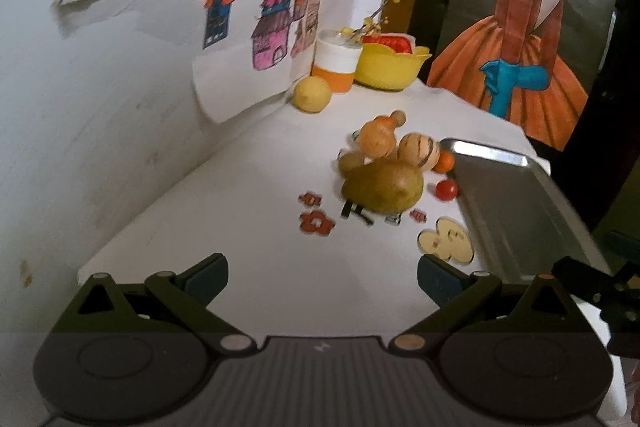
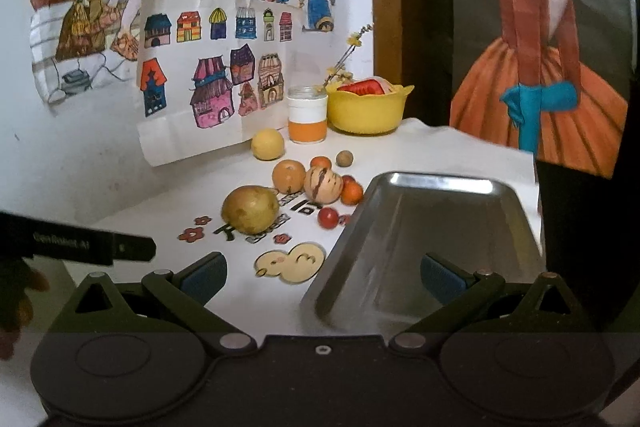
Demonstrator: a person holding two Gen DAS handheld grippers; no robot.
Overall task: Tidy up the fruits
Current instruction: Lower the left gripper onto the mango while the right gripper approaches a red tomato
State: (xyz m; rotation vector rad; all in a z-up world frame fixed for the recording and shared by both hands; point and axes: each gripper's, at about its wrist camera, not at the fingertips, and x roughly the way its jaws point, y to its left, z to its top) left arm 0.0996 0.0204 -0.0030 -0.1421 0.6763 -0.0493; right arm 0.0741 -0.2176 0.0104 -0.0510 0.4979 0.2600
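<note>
the white table point(image 2: 460, 151) carries everything, and the largest item on it is the metal tray point(image 2: 432, 227), lying flat at the right with nothing in it; judged from the task, it is set there as the destination for the fruit, which sits loose on the tabletop just to its left. next in size is the yellow bowl point(image 2: 368, 111) at the back against the wall, holding something red and pale that cannot be identified. beside it stands a white and orange jar point(image 2: 307, 119) with a dried yellow sprig point(image 2: 348, 55) rising from it. the right gripper point(image 2: 324, 277) hovers over the tray's near end, jaws spread wide and holding nothing; the left gripper point(image 1: 322, 277) hangs over bare table short of the fruit, jaws likewise spread and empty. of the fruit, the green-brown pear point(image 2: 250, 209) lies nearest the grippers, on printed lettering and flower stickers. behind it are an orange point(image 2: 289, 177) and a striped pale fruit point(image 2: 323, 184), close together. a lemon point(image 2: 267, 144) rests apart by the jar. small orange fruits point(image 2: 352, 193), a red tomato-like one point(image 2: 328, 217) just beside the tray's edge, and a small brown round one point(image 2: 344, 159) complete the set. no fruit is yet in the tray.
</note>
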